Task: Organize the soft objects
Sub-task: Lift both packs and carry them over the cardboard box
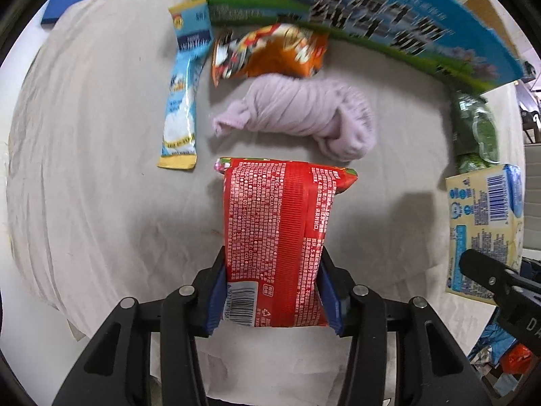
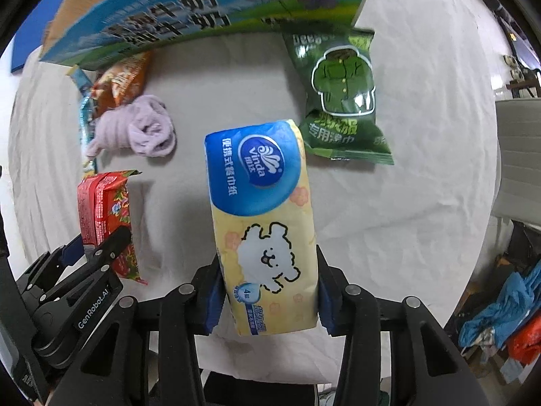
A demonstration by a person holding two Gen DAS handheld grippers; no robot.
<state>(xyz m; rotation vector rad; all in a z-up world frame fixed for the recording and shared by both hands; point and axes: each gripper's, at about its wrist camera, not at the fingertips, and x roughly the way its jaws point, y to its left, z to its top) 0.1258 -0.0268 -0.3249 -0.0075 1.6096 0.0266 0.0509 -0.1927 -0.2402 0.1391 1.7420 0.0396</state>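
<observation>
My left gripper (image 1: 272, 299) is shut on a red tissue pack (image 1: 277, 237), held above the white cloth. My right gripper (image 2: 268, 299) is shut on a blue-and-yellow Vinda tissue pack (image 2: 263, 223), also lifted off the cloth. The red tissue pack (image 2: 104, 216) and the left gripper (image 2: 89, 253) show at the left of the right wrist view. The Vinda pack (image 1: 483, 226) and one right finger (image 1: 487, 270) show at the right edge of the left wrist view. A rolled lilac cloth (image 1: 301, 115) lies beyond the red pack.
A blue-and-green printed cardboard box (image 1: 389, 23) stands at the far side of the cloth-covered table (image 1: 101, 169). On the cloth lie an orange snack bag (image 1: 270, 54), a light-blue sachet (image 1: 184, 88) and a green packet (image 2: 341, 94). Clutter lies off the table at the right (image 2: 500, 318).
</observation>
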